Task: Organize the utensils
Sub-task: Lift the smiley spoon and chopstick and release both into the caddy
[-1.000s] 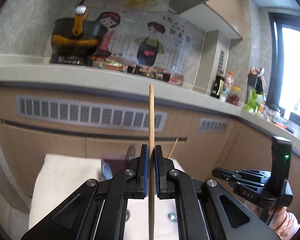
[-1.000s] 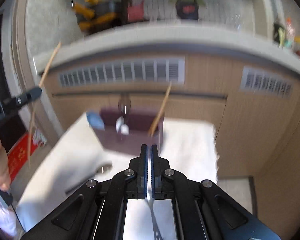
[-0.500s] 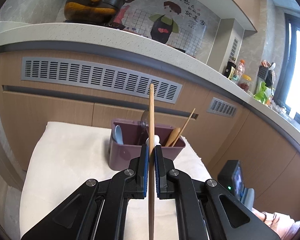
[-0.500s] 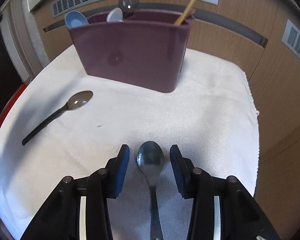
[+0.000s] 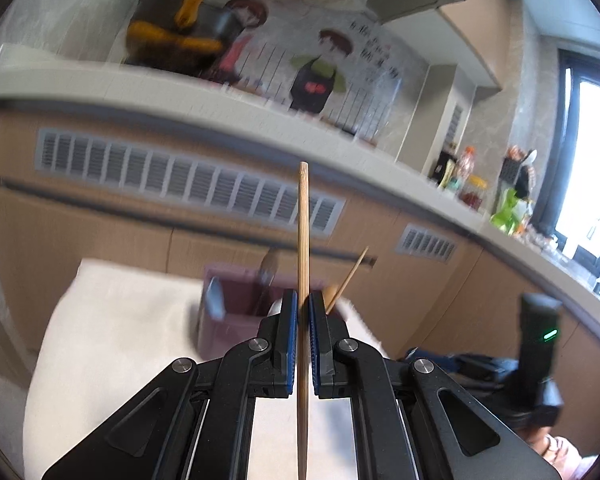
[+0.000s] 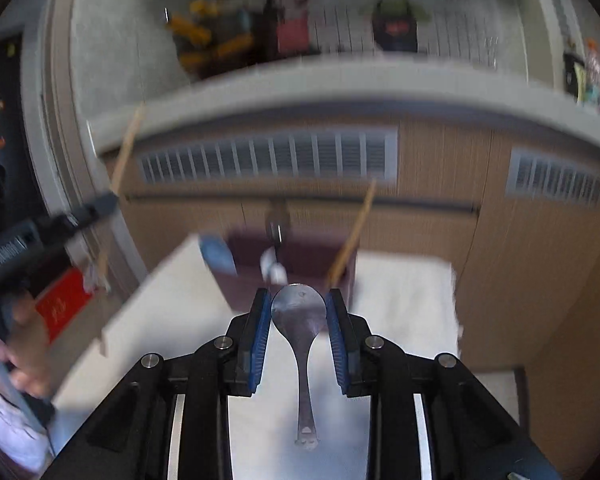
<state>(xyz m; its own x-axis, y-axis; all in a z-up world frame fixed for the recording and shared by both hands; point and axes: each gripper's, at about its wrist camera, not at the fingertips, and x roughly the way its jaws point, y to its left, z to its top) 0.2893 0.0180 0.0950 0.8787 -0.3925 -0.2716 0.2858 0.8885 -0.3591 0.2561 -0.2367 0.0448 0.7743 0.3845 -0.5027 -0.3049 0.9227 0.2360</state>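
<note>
Right tongs [image 6: 298,312] closed on metal spoon [image 6: 299,312], lifted it off white cloth [image 6: 404,300].

Left gripper [image 5: 303,312] clamped on upright chopstick [image 5: 302,240] — blurred maroon utensil holder [image 5: 236,312] beyond, white cloth [image 5: 112,340]

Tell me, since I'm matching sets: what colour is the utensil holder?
Dark purple holder, clearest in the right wrist view.

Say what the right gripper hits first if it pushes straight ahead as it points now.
Most likely the purple utensil holder on the white cloth, dead ahead of the right gripper, which grips a metal spoon. Blur makes depth uncertain.
</note>
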